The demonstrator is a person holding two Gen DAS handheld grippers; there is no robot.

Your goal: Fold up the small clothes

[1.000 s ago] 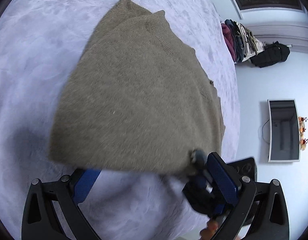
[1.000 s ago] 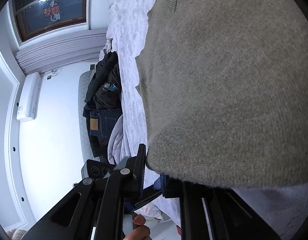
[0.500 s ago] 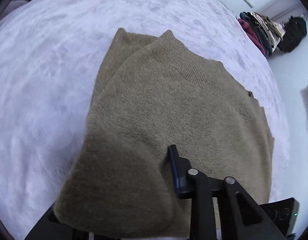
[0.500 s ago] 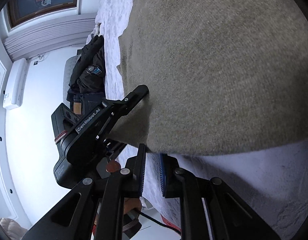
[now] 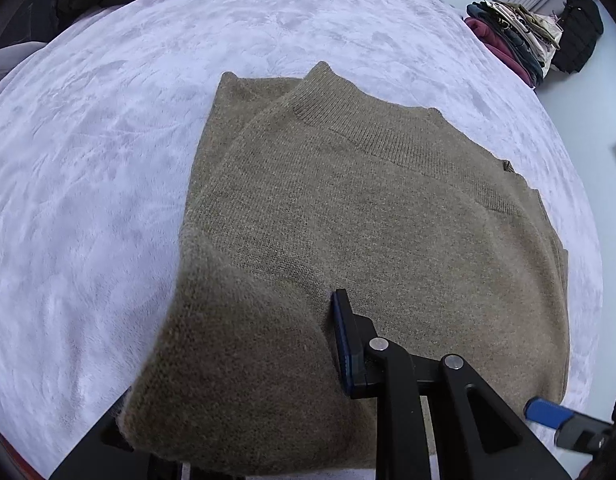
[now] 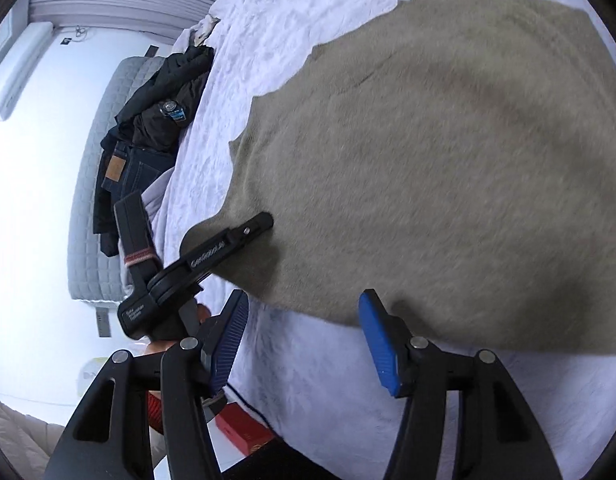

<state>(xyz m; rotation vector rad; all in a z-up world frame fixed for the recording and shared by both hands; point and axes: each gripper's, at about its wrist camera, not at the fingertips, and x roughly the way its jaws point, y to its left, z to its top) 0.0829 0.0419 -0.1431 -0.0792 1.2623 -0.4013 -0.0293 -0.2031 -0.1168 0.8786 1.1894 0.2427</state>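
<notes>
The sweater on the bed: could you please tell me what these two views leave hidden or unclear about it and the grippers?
- Left wrist view: the sweater bulges over the left gripper, covering its other finger; only one finger shows.
- Same view: the right gripper is cut off by the frame edge.
- Right wrist view: the sweater's far side runs off the frame, its knit blurred.
- Neither view shows layers folded underneath.

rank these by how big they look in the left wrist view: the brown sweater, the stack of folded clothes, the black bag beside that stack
1. brown sweater, by far the largest, though it is also nearest the camera.
2. stack of folded clothes.
3. black bag, close to the stack in apparent size, so that order is unsure.
</notes>
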